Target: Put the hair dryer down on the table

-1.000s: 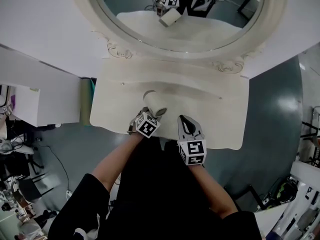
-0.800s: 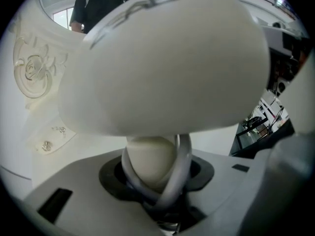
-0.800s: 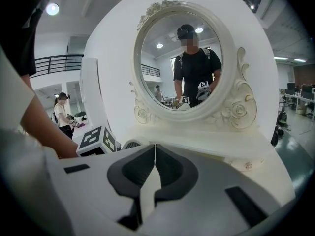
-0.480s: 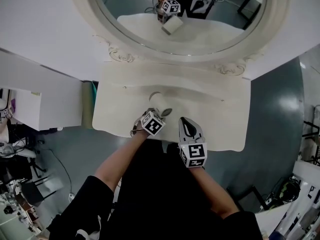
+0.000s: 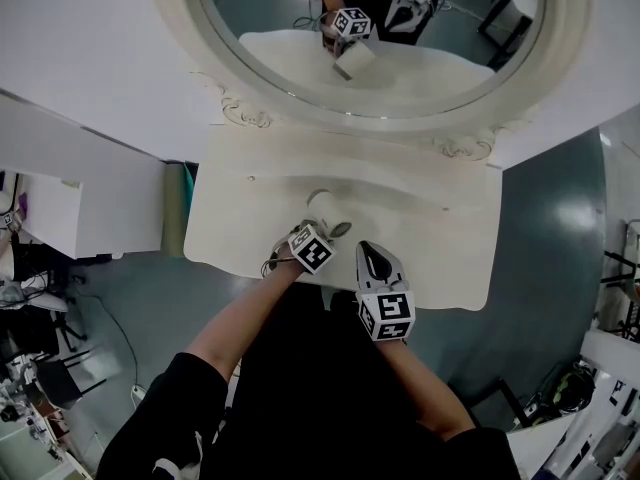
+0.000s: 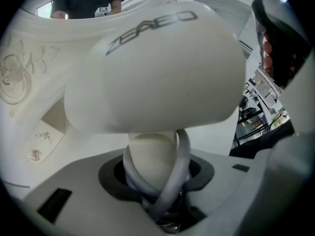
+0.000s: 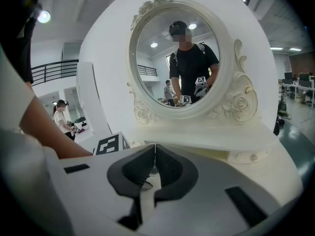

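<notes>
The white hair dryer (image 5: 326,209) is held over the front middle of the cream dressing table (image 5: 440,238), barrel up, its handle down between the jaws of my left gripper (image 5: 322,232). In the left gripper view the barrel (image 6: 157,68) fills the frame; the handle (image 6: 150,156) and a grey cord loop (image 6: 181,161) sit in the jaw pocket, gripped. My right gripper (image 5: 372,255) hovers at the table's front edge just to the right, jaws shut with nothing between them (image 7: 153,149).
A large oval mirror (image 5: 380,28) in an ornate white frame stands at the back of the table and reflects both grippers. A white cabinet (image 5: 80,198) stands to the left. Dark floor lies right of the table.
My left gripper has shifted a little to the right with the hair dryer. The right gripper has hardly moved.
</notes>
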Tool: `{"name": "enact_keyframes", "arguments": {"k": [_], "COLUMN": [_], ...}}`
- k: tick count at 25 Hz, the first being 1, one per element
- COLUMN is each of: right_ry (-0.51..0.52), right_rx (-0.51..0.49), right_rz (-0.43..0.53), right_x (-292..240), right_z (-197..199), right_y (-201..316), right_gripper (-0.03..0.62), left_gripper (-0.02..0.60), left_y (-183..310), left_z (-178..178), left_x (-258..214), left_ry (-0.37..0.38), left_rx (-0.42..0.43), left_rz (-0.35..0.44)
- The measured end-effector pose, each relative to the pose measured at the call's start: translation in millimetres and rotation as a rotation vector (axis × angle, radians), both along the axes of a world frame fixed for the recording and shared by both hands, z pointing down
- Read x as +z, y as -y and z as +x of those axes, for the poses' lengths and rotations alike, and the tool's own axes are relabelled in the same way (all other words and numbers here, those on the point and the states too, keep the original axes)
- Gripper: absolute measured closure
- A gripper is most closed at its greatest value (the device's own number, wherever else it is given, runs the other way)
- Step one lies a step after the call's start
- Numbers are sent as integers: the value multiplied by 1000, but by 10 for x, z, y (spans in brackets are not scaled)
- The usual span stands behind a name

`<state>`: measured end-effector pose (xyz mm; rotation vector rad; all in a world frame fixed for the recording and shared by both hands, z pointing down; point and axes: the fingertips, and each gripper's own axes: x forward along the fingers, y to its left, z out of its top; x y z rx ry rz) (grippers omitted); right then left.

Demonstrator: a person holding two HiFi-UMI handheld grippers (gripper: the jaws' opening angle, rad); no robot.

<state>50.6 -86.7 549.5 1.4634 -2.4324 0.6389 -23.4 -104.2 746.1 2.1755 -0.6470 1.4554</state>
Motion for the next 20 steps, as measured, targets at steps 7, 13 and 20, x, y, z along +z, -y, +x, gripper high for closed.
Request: {"name": "enact_keyframes", "arguments": {"k": [7,13,20], "right_ry": [30,39,49], "right_rx": [12,35,53], "right_rz": [-11,-12,-27], "right_x": [16,60,120], "right_z": [36,88,163], "right_y": [5,21,44], "right_gripper": [576,576,576], "left_gripper": [396,394,383], "left_y": [20,31,26], "left_z": [-12,-14,9], "left_x": [98,132,162], "left_ry": [32,28,32], "left_rx": [-3,-9,21], "left_rz": [-11,-27,-35]}}
